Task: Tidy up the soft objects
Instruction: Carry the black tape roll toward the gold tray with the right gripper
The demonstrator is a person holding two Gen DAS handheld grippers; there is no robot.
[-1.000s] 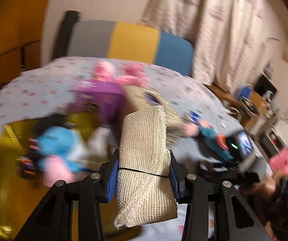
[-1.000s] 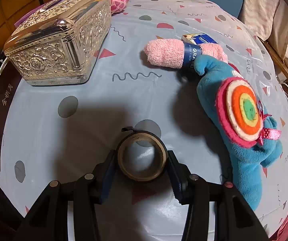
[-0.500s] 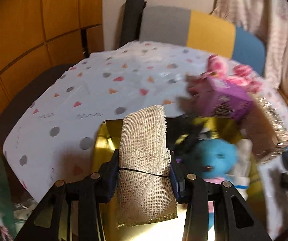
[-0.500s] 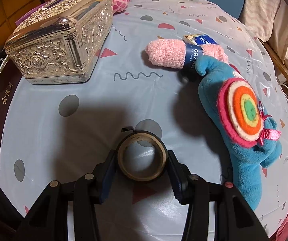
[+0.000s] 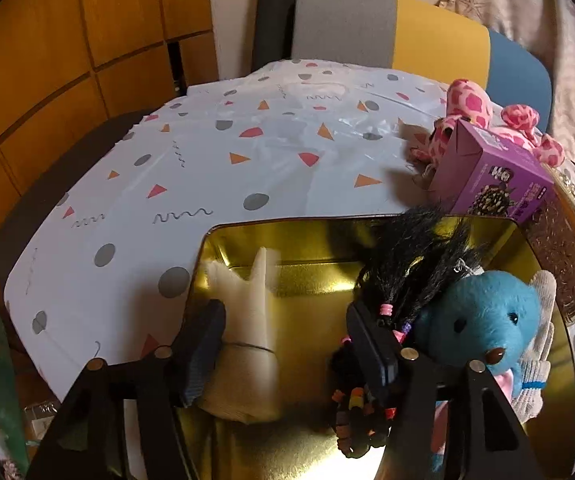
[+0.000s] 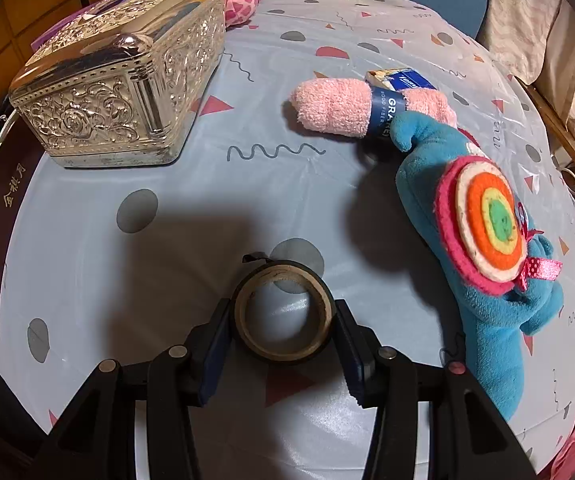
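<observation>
Left tongs [image 5: 287, 344] opening over gold tin [image 5: 327, 256]; mesh roll [image 5: 247, 344] between pads, blurred, touching left pad only, long axis along fingers. Right tongs [image 6: 283, 344] clamp tape ring [image 6: 283, 312] above surface [image 6: 207, 208], well apart from tin.

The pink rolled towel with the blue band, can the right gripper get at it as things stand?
Probably not yet: the right gripper is shut on the tape roll. The tablecloth between it and the pink rolled towel is bare, so the path looks free.
</observation>
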